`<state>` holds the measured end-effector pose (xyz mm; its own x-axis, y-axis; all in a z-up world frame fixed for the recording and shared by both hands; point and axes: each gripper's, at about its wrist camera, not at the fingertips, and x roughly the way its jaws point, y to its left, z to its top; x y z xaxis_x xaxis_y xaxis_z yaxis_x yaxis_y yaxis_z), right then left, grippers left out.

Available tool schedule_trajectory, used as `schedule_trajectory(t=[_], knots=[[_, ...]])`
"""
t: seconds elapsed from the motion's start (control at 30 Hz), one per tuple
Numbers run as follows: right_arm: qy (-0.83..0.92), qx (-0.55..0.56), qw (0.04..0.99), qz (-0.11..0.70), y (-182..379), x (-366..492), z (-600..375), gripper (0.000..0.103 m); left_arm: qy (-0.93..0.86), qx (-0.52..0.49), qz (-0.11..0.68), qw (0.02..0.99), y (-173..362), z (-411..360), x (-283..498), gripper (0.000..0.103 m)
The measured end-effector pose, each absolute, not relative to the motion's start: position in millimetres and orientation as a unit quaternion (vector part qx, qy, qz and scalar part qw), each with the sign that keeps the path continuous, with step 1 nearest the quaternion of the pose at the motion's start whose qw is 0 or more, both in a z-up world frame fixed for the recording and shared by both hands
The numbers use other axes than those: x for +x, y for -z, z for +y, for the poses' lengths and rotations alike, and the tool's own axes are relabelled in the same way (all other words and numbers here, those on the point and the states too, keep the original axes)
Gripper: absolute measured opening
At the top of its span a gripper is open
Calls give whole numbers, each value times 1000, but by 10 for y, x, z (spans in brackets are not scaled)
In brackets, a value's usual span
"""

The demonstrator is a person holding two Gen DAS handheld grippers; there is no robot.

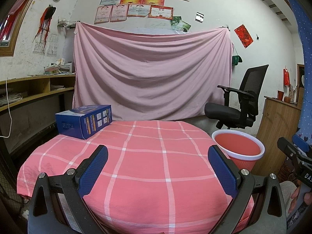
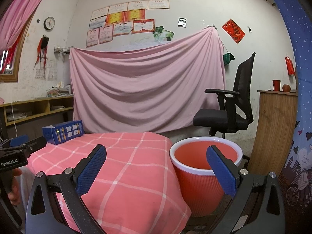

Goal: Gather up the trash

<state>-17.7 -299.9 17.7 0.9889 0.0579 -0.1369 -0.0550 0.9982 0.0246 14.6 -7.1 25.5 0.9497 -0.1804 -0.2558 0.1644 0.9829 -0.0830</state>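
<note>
A blue cardboard box (image 1: 83, 121) lies on the far left corner of the table with the pink checked cloth (image 1: 140, 156); it also shows in the right wrist view (image 2: 63, 131). A red bin with a white rim (image 1: 238, 150) stands beside the table's right edge, and looks empty in the right wrist view (image 2: 204, 167). My left gripper (image 1: 158, 152) is open and empty above the near part of the table. My right gripper (image 2: 157, 152) is open and empty, between the table's right edge and the bin.
A black office chair (image 1: 237, 101) stands behind the bin. A wooden cabinet (image 2: 273, 128) is to the right of it. A pink sheet (image 1: 152, 74) hangs on the back wall. Wooden shelves (image 1: 29, 91) run along the left wall.
</note>
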Motion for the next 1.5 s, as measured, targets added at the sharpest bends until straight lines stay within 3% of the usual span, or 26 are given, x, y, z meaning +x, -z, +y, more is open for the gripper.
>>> schedule_trajectory(t=[1.5], knots=[[-29,11,997,71,-161,-172,-2969,103,85,-29,136,987,-238,-91,140,100]])
